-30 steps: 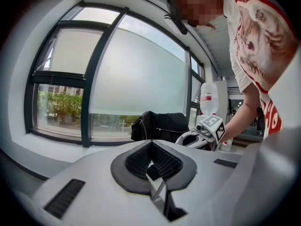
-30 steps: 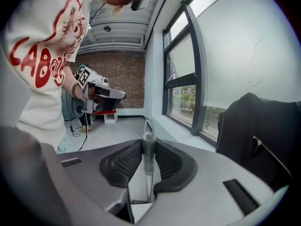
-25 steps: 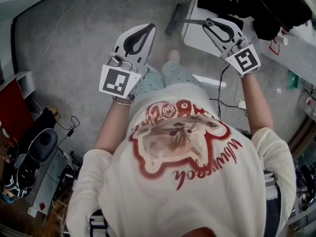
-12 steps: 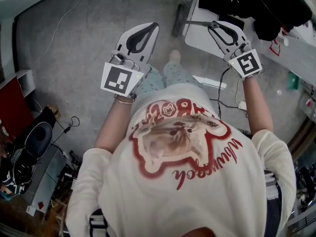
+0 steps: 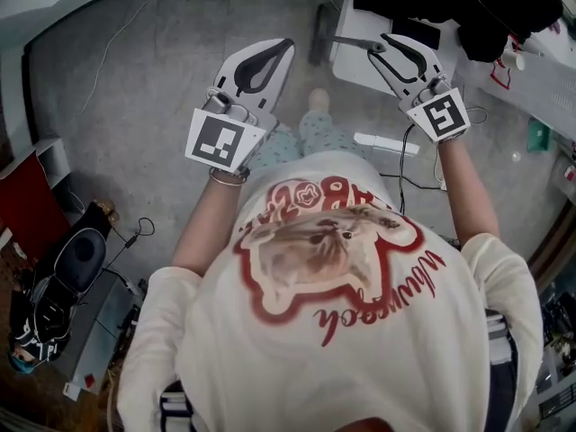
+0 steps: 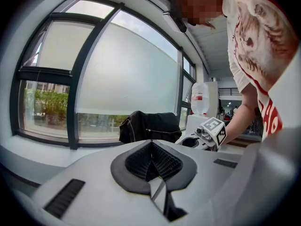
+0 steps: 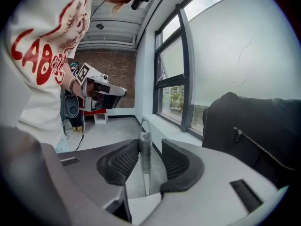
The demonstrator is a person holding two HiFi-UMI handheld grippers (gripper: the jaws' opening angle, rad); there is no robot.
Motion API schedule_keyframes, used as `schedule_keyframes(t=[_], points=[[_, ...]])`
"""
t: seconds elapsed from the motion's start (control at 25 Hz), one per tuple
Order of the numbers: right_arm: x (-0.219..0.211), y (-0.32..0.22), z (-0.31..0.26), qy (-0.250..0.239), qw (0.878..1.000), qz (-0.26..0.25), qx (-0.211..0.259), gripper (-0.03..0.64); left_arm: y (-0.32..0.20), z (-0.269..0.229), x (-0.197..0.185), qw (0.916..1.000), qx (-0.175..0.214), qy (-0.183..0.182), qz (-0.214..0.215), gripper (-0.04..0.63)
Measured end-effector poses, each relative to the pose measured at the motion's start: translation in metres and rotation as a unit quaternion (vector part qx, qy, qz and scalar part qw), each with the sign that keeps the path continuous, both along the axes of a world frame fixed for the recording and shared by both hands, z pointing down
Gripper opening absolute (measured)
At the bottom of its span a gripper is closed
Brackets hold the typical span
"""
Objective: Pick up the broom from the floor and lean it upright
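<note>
Right claw outstretched, slightly downward, jaws just opening (broom handle between)

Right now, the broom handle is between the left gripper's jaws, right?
Not quite. The broom handle stands between the jaws of the right gripper, which have just been opening; the right gripper view shows it. The left gripper has its jaws together, with nothing between them.
</note>
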State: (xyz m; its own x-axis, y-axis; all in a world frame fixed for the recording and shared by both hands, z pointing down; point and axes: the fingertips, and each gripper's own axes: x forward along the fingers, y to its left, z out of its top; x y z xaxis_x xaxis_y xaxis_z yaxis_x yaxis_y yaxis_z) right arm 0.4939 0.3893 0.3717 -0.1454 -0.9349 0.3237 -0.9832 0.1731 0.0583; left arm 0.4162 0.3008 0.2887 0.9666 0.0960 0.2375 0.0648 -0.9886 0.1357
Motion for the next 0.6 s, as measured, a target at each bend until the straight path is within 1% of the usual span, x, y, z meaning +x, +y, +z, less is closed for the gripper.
schedule_keyframes(t=[0.08, 0.24, 0.4, 0.6], points=[[-0.004, 0.003, 0.001, -0.009, 1.000, -0.005, -0.005, 0.158, 0.004, -0.004, 0.007, 0.9999, 0.001, 0.008, 0.008, 0.021], [-0.016, 0.006, 0.003, 0.001, 1.000, -0.029, -0.011, 0.164, 0.006, -0.007, 0.013, 0.9998, 0.000, 0.011, 0.017, 0.021], [-0.027, 0.014, 0.010, -0.006, 0.999, -0.027, -0.024, 0.166, 0.010, -0.004, 0.014, 0.9995, 0.000, 0.010, 0.031, 0.021], [-0.030, 0.029, 0.017, -0.007, 0.999, -0.023, -0.035, 0.166, 0.020, 0.001, 0.014, 0.9991, -0.001, 0.007, 0.042, 0.021]])
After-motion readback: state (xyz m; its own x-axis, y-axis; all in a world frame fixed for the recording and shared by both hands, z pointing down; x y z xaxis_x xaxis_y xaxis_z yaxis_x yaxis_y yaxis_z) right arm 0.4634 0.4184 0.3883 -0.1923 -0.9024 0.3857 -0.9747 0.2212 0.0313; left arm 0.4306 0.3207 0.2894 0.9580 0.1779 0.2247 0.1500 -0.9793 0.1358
